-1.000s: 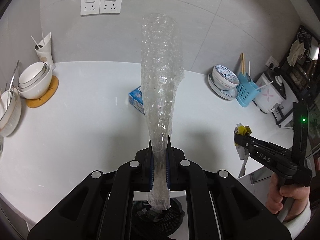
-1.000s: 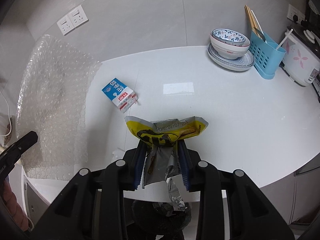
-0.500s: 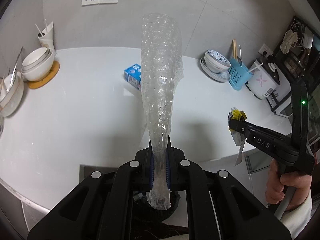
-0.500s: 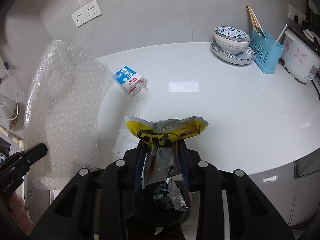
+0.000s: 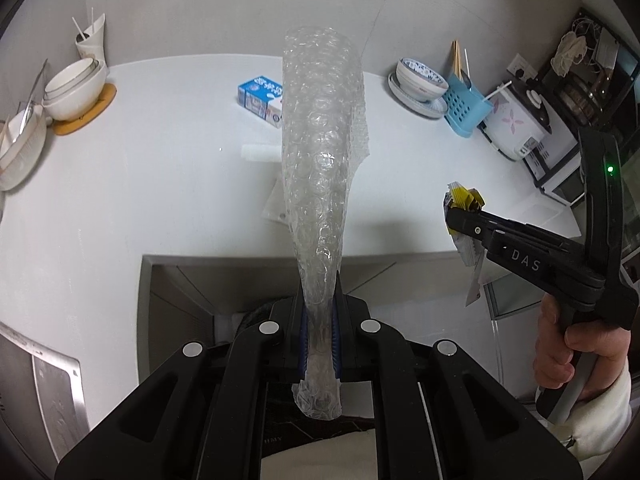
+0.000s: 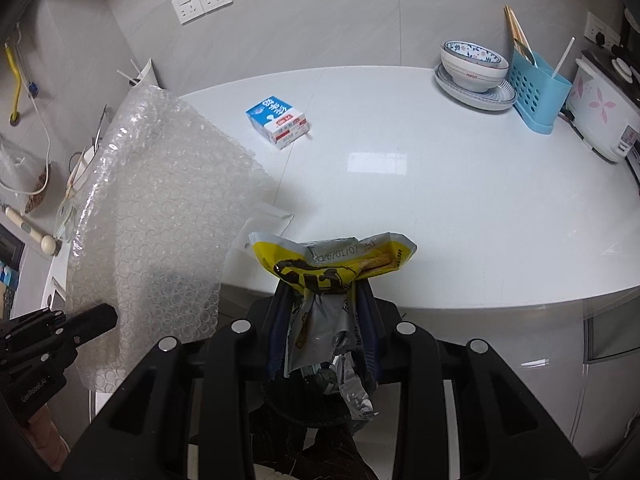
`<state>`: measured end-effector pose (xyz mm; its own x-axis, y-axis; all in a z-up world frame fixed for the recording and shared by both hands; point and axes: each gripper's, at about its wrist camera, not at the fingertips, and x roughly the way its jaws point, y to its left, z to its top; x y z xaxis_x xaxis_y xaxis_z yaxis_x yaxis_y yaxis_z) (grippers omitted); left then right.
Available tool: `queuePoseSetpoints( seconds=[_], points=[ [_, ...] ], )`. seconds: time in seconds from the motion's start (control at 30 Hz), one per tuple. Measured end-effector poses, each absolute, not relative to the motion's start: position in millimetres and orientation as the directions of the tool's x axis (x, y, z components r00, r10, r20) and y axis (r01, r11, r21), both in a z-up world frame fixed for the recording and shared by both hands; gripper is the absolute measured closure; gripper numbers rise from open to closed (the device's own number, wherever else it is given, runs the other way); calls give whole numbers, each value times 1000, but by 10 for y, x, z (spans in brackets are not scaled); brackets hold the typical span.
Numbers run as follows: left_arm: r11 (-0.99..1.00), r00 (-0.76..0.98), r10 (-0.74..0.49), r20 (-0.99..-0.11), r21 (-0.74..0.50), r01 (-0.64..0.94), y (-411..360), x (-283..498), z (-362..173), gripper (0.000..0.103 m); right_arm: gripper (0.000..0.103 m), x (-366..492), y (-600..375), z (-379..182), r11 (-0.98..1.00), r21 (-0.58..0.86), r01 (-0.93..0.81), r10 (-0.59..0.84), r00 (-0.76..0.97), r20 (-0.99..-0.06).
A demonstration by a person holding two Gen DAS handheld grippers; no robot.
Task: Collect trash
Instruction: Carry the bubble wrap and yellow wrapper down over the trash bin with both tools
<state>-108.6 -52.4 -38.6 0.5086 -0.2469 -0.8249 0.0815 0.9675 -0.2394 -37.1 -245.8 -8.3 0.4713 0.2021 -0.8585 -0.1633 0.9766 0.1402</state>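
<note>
Left claw [image 5: 319, 344] clamped on upright bubble wrap [image 5: 320, 152], long axis straight ahead; right claw [image 6: 324, 312] pinching crumpled yellow wrapper [image 6: 332, 260].

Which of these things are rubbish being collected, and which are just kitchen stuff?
Rubbish:
- bubble wrap, in left jaws
- yellow wrapper, in right jaws
- milk carton on the counter
- clear plastic bag

Kitchen stuff:
- patterned bowl
- blue utensil caddy
- rice cooker
- white bowls

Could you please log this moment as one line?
left gripper: shut on bubble wrap | right gripper: shut on snack wrapper | milk carton: on counter
</note>
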Motion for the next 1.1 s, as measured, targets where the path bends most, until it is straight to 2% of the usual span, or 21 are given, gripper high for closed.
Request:
queuePoseSetpoints(
  seconds=[0.57,1.1],
  points=[
    [975,370,-217,-903,-220,34,-667,-1386,-1118,95,73,-679,-2468,-617,968,150,-203,219,379,-899],
    [989,304,-138,-943,-148,-11,-734,-1206,-1895,95,73,-717,-2493,-1168,965,176,-192,233,332,-914]
  ],
)
